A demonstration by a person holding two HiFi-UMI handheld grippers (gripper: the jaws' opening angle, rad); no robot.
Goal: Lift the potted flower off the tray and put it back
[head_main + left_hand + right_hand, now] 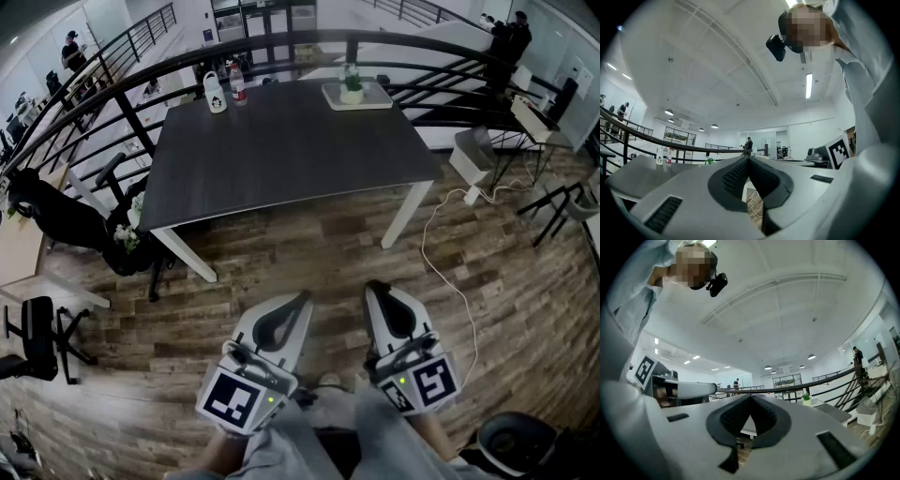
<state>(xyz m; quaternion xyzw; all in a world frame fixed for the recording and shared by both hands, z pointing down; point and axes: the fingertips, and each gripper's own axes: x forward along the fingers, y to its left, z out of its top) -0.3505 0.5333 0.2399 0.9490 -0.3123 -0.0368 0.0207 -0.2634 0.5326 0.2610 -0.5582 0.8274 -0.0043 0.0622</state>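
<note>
My left hand-held gripper [749, 159] was clenched on nothing, its two dark pads meeting at the tips with only floor showing through the gap below them. My right hand-held gripper [751, 397] was the same: jaws pressed together, nothing between them. I held both low and close to my body, side by side and pointing roughly level, over the wooden floor [309, 253] and well apart from the worktop [281, 150].

The potted flower [352, 89] stood upright on its pale tray [380, 99] at the far edge of the worktop, right of its middle and close to the railing [281, 42] behind. Two bottles [225, 91] stood at the far edge too, well to the left of the tray and out of the way.

I judged the plant small and light, easy for one hand-held gripper. The pot looked pale and smooth, so probably stiff but a little slippery; I could not tell what it was made of. The green leaves on top would be soft and easily crushed. The place to take hold, as I saw it, was the wall of the pot below its rim, with the jaws opened first and closed from either side, keeping the pot upright so nothing spilled. The tray looked light enough to shift if the pot dragged on it.
</note>
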